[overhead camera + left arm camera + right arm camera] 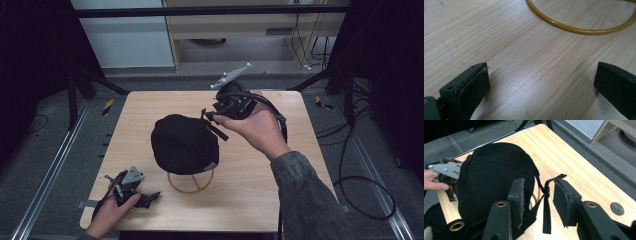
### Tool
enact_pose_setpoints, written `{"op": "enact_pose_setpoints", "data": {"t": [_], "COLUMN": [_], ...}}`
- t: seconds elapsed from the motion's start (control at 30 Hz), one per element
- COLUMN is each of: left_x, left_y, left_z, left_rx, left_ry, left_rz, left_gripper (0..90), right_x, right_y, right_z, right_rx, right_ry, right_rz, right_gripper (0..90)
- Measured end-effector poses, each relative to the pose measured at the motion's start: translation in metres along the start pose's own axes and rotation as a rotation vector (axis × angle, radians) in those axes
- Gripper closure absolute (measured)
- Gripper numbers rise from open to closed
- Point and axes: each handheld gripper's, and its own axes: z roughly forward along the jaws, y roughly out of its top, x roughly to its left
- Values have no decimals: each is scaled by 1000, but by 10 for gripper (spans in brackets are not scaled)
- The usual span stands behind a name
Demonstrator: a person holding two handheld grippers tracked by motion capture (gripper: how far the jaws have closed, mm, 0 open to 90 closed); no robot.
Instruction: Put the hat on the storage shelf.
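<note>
A black cap (182, 142) (491, 177) sits over a yellow wire stand (190, 184) (574, 28) in the middle of the wooden table (260, 190). My right gripper (211, 117) (538, 181) hovers at the cap's back right. Its jaws stand apart and the cap's loose black strap (546, 200) hangs between them, not pinched. My left gripper (150, 196) (541, 67) rests on the table at the front left, open, its jaws holding nothing and pointing toward the stand's ring. In the right gripper view the left gripper (446, 172) shows beyond the cap.
The table's near edge lies just behind the left hand (112, 212). A round dark hole (617, 207) marks the tabletop near the right gripper. Black frame posts (75, 90) and cables (365, 195) surround the table on the grey floor.
</note>
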Motion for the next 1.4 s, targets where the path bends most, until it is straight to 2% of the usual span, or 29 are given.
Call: {"op": "enact_pose_setpoints", "data": {"t": [0.27,0.47,0.7,1.03,1.13,1.4], "left_x": [0,0,0,0,0,0], "left_y": [0,0,0,0,0,0], "left_z": [0,0,0,0,0,0], "left_rx": [0,-1,-2,-2,-2,-2], "left_ry": [-1,-1,0,0,0,0], "left_rz": [0,0,0,0,0,0], "left_gripper": [0,0,0,0,0,0], "right_x": [-6,-6,-5,-4,-4,-7], "right_y": [-13,-20,-25,-31,-36,-55], "right_z": [-4,-5,-8,-12,-13,-9], "right_rx": [-18,-40,-56,-71,-80,-84], "right_ry": [-13,-29,-48,-69,-78,-117], "right_rz": [31,40,44,62,72,78], "right_gripper": [565,452,389,223,169,107]}}
